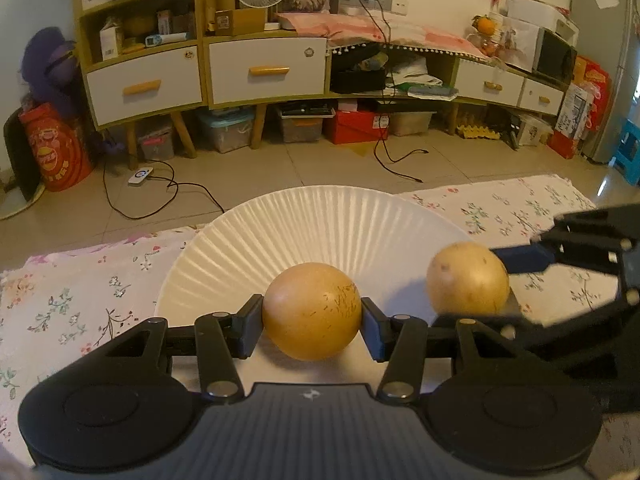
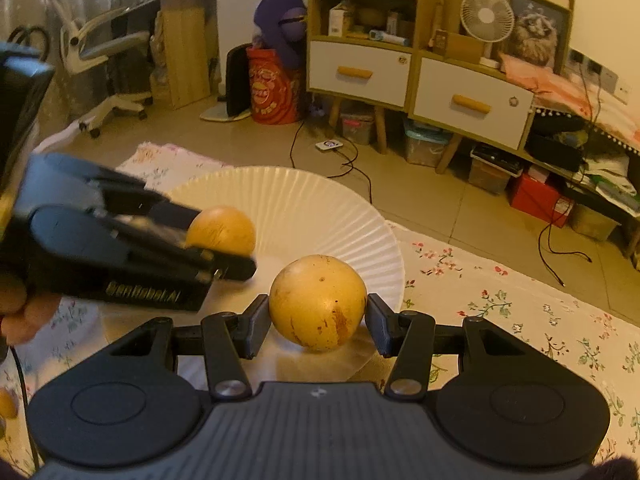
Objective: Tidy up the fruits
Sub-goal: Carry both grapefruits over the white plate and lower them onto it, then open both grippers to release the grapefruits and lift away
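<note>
My left gripper [image 1: 312, 312] is shut on a round yellow-brown fruit [image 1: 312, 311] and holds it over the near rim of a white fluted paper plate [image 1: 304, 232]. My right gripper [image 2: 318, 309] is shut on a second yellow fruit [image 2: 318, 303], also at the plate's [image 2: 320, 216] near edge. In the left wrist view the right gripper's fruit [image 1: 467, 278] shows at the plate's right side. In the right wrist view the left gripper's fruit [image 2: 221, 230] shows at the left, partly hidden by its fingers [image 2: 232, 266].
The plate lies on a floral cloth [image 1: 80, 300] spread on the tiled floor. A third small yellow fruit [image 2: 7, 403] lies at the far left edge. A low cabinet [image 1: 264, 68] with drawers, storage boxes and loose cables [image 1: 168, 188] stand beyond.
</note>
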A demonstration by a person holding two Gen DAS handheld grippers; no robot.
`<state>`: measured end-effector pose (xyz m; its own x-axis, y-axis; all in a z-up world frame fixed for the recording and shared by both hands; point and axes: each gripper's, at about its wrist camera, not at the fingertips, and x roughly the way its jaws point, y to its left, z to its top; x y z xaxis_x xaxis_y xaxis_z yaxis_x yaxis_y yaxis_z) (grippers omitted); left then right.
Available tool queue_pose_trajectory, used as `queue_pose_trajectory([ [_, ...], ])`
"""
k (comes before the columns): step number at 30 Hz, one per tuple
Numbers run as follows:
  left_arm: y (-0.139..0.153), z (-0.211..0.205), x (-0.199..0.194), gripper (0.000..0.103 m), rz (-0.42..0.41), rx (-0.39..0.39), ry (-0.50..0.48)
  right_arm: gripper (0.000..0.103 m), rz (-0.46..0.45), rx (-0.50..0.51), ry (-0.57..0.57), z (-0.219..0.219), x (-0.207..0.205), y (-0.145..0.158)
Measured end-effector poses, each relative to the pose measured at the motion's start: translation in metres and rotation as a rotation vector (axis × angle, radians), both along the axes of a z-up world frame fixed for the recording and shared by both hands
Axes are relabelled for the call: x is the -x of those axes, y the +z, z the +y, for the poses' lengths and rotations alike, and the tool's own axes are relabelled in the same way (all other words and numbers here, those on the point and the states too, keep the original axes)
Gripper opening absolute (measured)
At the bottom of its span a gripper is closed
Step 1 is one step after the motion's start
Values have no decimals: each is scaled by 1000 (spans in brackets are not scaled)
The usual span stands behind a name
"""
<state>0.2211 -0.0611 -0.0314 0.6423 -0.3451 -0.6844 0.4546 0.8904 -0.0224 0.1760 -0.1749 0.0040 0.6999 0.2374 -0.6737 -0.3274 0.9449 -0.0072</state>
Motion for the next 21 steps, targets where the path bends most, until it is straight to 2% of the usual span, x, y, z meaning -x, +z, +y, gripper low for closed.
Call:
queue_pose_trajectory([
  [8, 2, -1, -8, 35, 14, 38, 19, 47, -3, 28, 44, 13, 0, -3],
  [13, 3, 3, -11, 36, 43, 94, 34, 47, 8, 51, 79, 22, 1, -7],
  [21, 7, 2, -6, 45, 28, 85, 36, 48, 7, 64, 77, 28, 0, -6],
])
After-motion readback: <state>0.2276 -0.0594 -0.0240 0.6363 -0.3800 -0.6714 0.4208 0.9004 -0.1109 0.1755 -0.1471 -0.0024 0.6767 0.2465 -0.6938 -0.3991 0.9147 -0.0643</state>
